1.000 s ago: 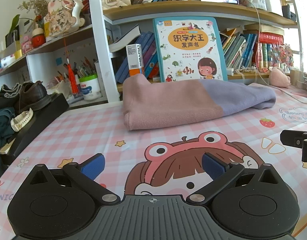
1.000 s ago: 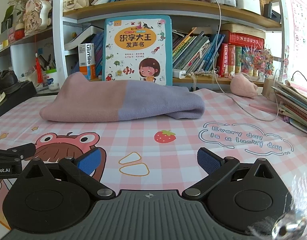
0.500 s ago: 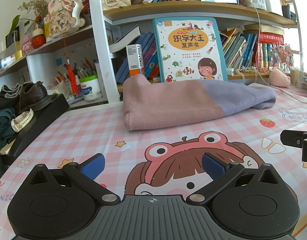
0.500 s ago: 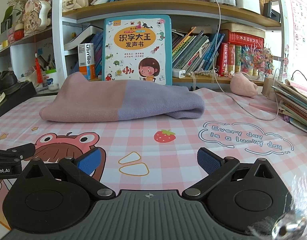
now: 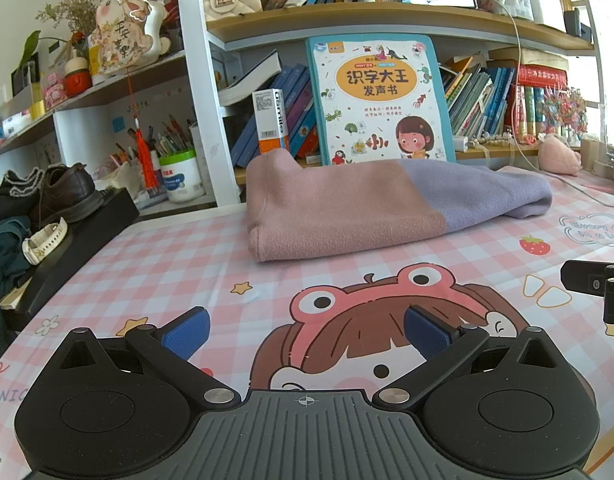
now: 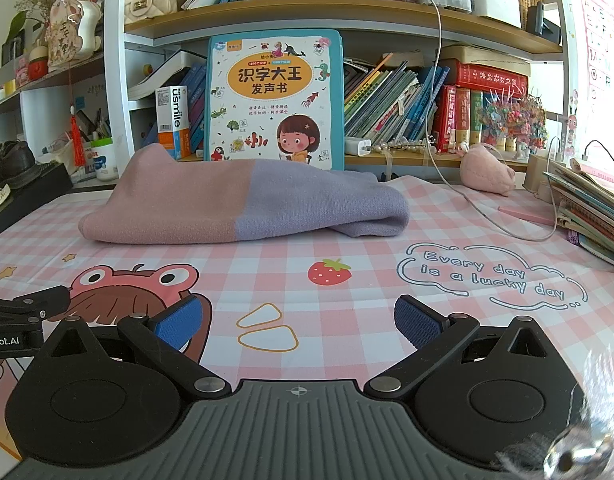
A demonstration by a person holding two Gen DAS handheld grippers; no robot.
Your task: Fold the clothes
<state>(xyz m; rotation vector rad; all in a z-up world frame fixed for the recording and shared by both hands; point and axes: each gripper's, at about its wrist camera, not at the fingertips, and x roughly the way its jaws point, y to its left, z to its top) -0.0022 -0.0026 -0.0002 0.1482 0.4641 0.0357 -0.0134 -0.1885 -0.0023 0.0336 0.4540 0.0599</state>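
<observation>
A folded pink and lavender garment [image 5: 371,204] [image 6: 243,204] lies across the far part of the pink checked desk mat [image 5: 171,268] [image 6: 347,224], in front of the bookshelf. My left gripper [image 5: 305,330] hovers open low over the cartoon frog-hat print, well short of the garment, with nothing between its blue pads. My right gripper [image 6: 297,322] is open too, empty, above the mat to the right of the left one. Part of the right gripper shows at the left view's right edge, and the left one's body at the right view's left edge.
A tall children's book [image 6: 275,100] leans on the shelf behind the garment. Shoes [image 5: 63,192] on a black box sit at the left edge. A stack of books [image 6: 587,208], a charging cable [image 6: 495,220] and a pink plush [image 6: 487,174] are at the right.
</observation>
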